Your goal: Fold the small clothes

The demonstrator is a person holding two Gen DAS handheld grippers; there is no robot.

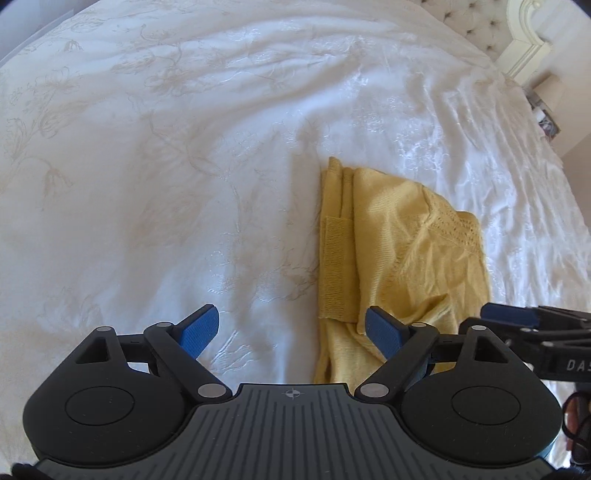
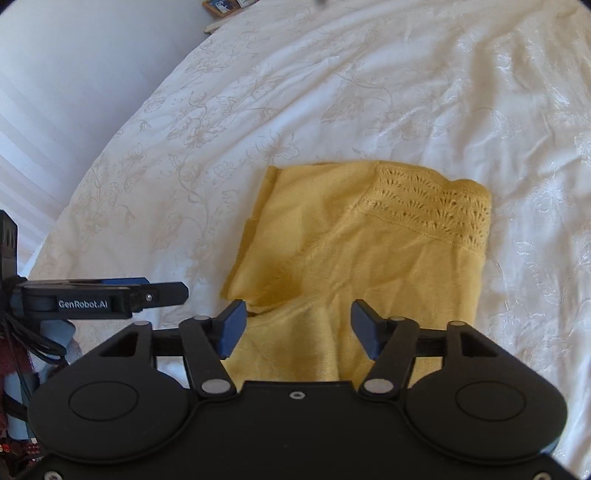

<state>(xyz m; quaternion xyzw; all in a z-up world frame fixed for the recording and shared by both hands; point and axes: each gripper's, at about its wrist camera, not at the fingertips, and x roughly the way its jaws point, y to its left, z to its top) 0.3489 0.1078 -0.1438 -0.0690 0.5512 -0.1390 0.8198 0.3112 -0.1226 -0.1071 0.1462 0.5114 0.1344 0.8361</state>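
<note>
1. Left wrist view: left gripper (image 1: 291, 332) has its jaws spread wide, nothing between the blue pads (image 1: 201, 328). It hangs over the white bedspread (image 1: 147, 166), just left of the garment.
2. Left of that gripper: open bedspread, faint floral embroidery, soft wrinkles, running out to the bed's left edge at the top left of the view.
3. Yellow garment (image 1: 399, 251) lies folded on the bedspread, right of centre in this view. Its left edge is a straight fold with a ribbed band (image 1: 334, 266) along it; the near corner passes under the gripper's right pad. Touching or not: cannot tell.
4. Far right of this view: right gripper (image 1: 517, 317) comes in side-on, at the garment's near right corner. Padded headboard (image 1: 476, 22) at the top right, beyond the bedspread.
5. Right wrist view: left gripper (image 2: 110, 295) sits at the left, side-on, over the bed's left edge, apart from the garment.
6. Garment (image 2: 369, 240) fills centre, with an openwork knit panel (image 2: 432, 206) at its far right corner. Left edge shows stacked layers; right edge is a clean fold.
7. Right gripper (image 2: 297, 328) is released, jaws wide, empty, hovering over the garment's near edge.
8. Right of the garment: wrinkled bedspread (image 2: 535, 184), open.
</note>
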